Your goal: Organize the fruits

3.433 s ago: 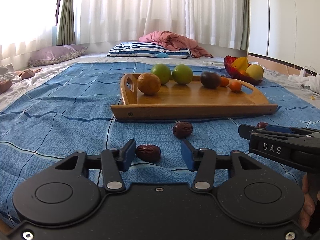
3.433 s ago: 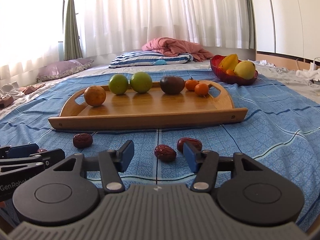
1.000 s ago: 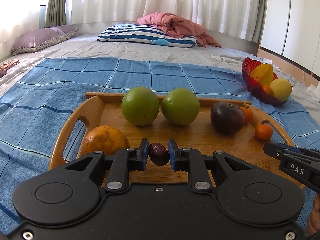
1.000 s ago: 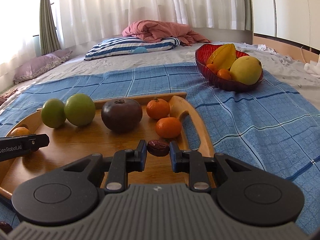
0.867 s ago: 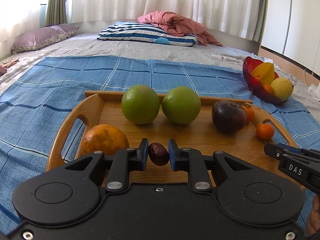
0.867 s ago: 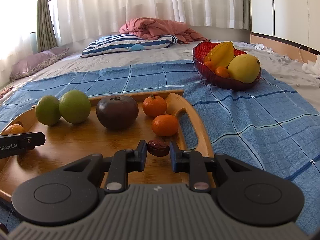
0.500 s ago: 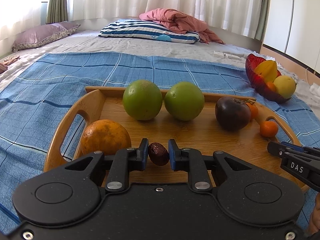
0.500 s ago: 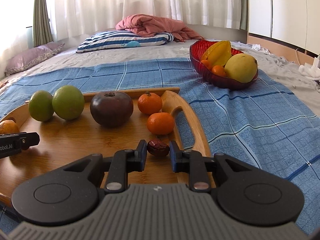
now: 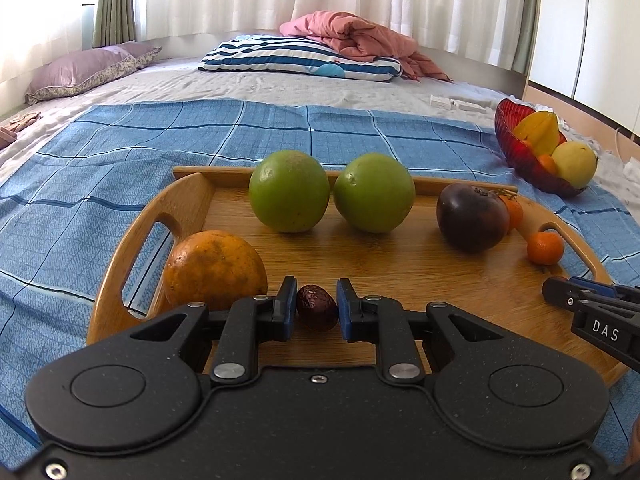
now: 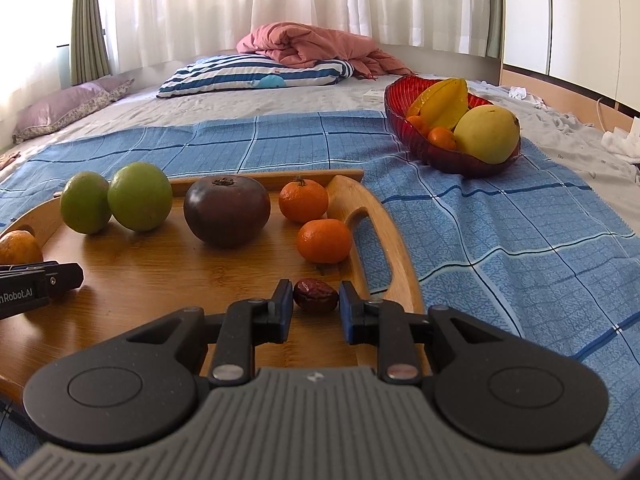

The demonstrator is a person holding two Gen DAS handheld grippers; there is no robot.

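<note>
**Fruit tray, two dates in transit**

Tray (image 9: 120,276): bamboo, two cut-out handles, lying on a blue checked sheet (image 9: 80,184) spread over the bed. It serves as the sorting surface, with like fruit set together.

Contents, left wrist view: orange (image 9: 216,268) at 9 o'clock beside the handle; two green fruits (image 9: 289,196) side by side at 12 o'clock; dark purple fruit (image 9: 472,217) at 2 o'clock; two tangerines (image 9: 545,248) at 3 o'clock by the far handle.

Left gripper (image 9: 317,307): jaws closed on a wrinkled date (image 9: 316,306), held over the tray's near edge just right of the orange, probably to start a row of small fruit there.

Right gripper (image 10: 316,307): jaws set against a second date (image 10: 315,295) at the 4 o'clock corner, just in front of the nearer tangerine (image 10: 324,241); whether it already rests on the wood cannot be told.

Bowl (image 10: 444,160): red glass, off the tray at 2 o'clock, holding a starfruit, a yellow fruit and small oranges.

Lettering: "DAS" on the right gripper's side as seen from the left; "Robot.AI", start cut off, on the left gripper's side as seen from the right.
</note>
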